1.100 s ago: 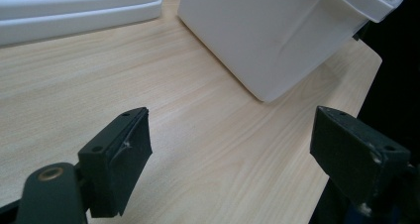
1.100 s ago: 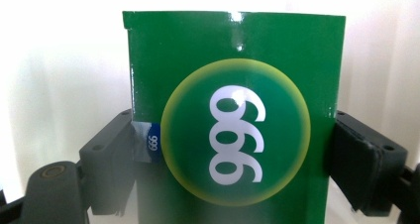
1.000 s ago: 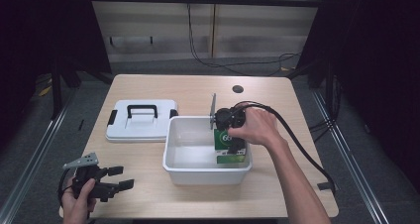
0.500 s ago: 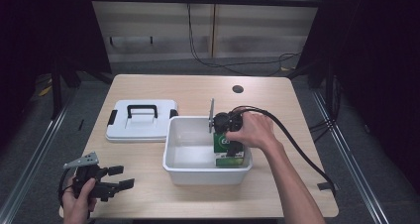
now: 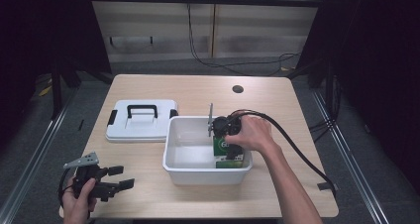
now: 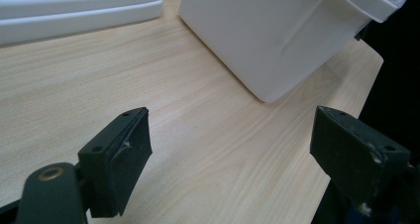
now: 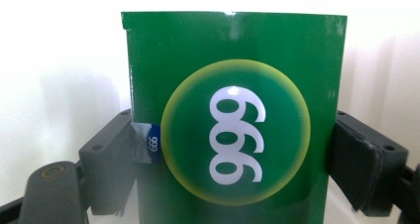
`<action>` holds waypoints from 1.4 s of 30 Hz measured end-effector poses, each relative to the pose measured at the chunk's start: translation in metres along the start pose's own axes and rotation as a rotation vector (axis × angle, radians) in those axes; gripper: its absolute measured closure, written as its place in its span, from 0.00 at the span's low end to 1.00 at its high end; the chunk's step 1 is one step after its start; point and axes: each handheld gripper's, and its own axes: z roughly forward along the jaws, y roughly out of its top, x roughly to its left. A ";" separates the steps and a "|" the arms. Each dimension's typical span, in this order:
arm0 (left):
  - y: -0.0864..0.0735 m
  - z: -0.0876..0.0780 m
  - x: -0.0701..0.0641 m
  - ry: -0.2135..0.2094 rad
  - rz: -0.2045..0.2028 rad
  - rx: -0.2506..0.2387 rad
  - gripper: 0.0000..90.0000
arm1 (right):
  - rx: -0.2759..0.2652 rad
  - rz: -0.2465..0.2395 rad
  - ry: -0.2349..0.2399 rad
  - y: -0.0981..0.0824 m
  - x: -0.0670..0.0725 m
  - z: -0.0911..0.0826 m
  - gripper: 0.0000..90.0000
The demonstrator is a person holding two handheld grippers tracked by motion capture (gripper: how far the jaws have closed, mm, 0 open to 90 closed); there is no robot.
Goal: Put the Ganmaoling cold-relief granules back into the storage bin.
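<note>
Fingers, high view: right gripper (image 5: 221,135) clamps a green box (image 5: 229,153) inside the white bin (image 5: 181,160); left gripper (image 5: 116,177) spread, near the table's (image 5: 198,92) front-left corner. Left gripper view: jaws apart over bare wood, bin (image 6: 277,40) beyond. Right gripper view: both jaws pressing the box's (image 7: 233,120) sides.

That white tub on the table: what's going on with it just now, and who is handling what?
A person works at a wooden table with a gripper in each hand. The right gripper reaches into the white tub, its jaws closed on the sides of a green box printed with white numerals. The left gripper is open and holds nothing, near the table's front left corner. The tub's white lid, with a black handle, lies flat on the table beside the tub.
</note>
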 end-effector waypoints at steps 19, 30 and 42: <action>0.000 -0.001 -0.001 -0.004 0.000 -0.005 0.18 | 0.042 -0.015 -0.008 0.001 0.002 0.010 0.16; 0.000 -0.001 -0.002 -0.006 0.000 -0.006 0.18 | 0.063 0.010 -0.012 0.003 0.004 0.012 0.15; 0.000 -0.001 -0.002 -0.004 0.001 -0.004 0.18 | 0.043 0.031 -0.025 0.000 0.005 0.009 0.15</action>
